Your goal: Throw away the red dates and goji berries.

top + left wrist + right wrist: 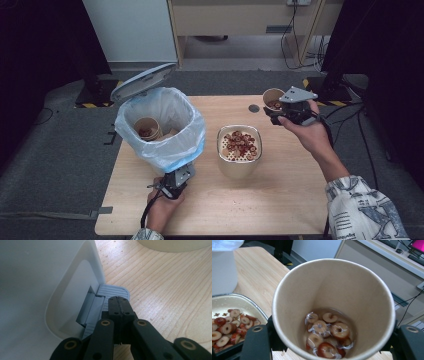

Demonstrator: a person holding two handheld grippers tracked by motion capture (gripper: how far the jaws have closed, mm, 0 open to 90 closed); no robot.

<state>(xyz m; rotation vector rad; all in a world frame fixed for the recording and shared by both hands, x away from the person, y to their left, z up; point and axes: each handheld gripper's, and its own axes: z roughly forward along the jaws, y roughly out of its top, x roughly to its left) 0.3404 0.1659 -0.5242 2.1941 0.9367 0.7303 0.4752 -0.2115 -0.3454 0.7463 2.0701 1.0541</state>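
Pale wood fills the table (280, 200), with grey carpet all round and cables trailing at the far right. At the near left, the left gripper (119, 305) is set on the grey pedal (113, 291) of the bin (159, 127), jaws pressed together with nothing between them, and the lid (142, 80) is held up. A used cup (147, 127) is already seen lying inside the bag.

At the far right, a paper cup (334, 305) is gripped by the right gripper (280, 114), jaws spread wide round its wall. Sliced red dates (328, 332) in a little liquid are seen at its bottom. Between bin and cup stands a strainer bowl (239, 165), already loaded with date slices.

The step in hand looks like tipping this cup over the strainer, then binning it. For that, the cup should be carried upright until it is centred above the bowl, then tilted slowly so no liquid is splashed onto the wood. Grip must be kept light, or the paper wall may be crushed. Pressure on the pedal should be held steady, so the lid is not dropped early.
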